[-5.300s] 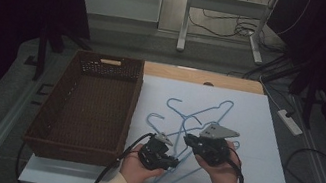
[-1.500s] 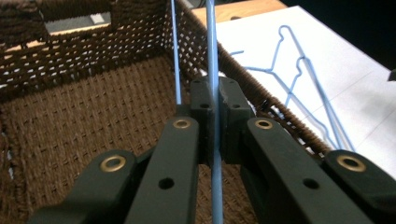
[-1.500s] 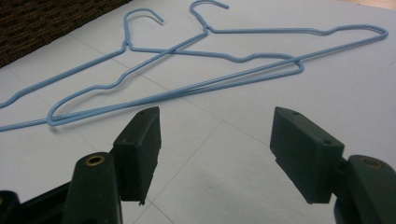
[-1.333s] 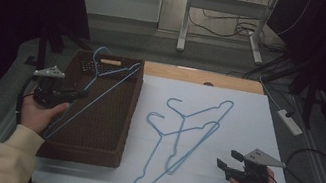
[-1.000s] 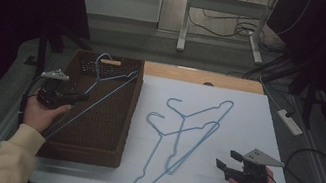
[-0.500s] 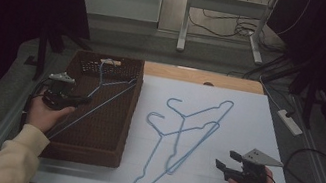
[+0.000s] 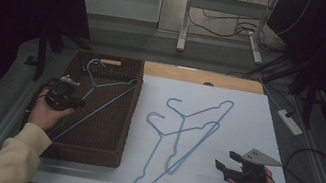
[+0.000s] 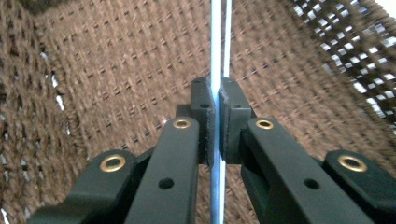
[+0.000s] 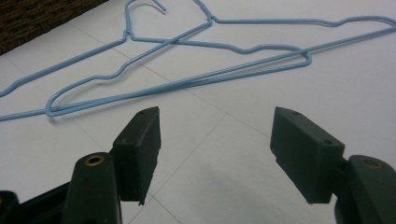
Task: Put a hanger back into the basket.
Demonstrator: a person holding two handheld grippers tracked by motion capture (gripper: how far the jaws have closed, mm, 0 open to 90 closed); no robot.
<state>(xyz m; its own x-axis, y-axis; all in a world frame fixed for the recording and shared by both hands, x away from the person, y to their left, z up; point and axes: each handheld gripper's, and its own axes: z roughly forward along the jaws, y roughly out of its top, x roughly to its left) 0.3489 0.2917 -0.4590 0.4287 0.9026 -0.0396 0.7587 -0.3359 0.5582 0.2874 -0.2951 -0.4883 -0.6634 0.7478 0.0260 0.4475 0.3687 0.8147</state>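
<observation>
lowered since a second ago, the left gripper (image 7: pixel 65 95) now sits at the left rim of the brown woven basket (image 7: pixel 113 144) in the left half of the high view, and the blue wire hanger (image 7: pixel 100 91) it carries has sunk with it, its hook near the basket's far wall and its long bar slanting down toward the lower left. seen from the left gripper view, the jaws stand pressed together on the hanger's thin blue wire (image 8: pixel 215 56), with the basket's weave just behind. over at the lower right of the high view, the right gripper (image 7: pixel 231 167) has kept its place on the white table sheet (image 7: pixel 248 111), jaws wide apart with nothing between them. two more blue hangers (image 7: pixel 183 136) lie crossed on the sheet at centre frame, unmoved, just ahead of the right gripper's open jaws in the right gripper view (image 9: pixel 187 70).
</observation>
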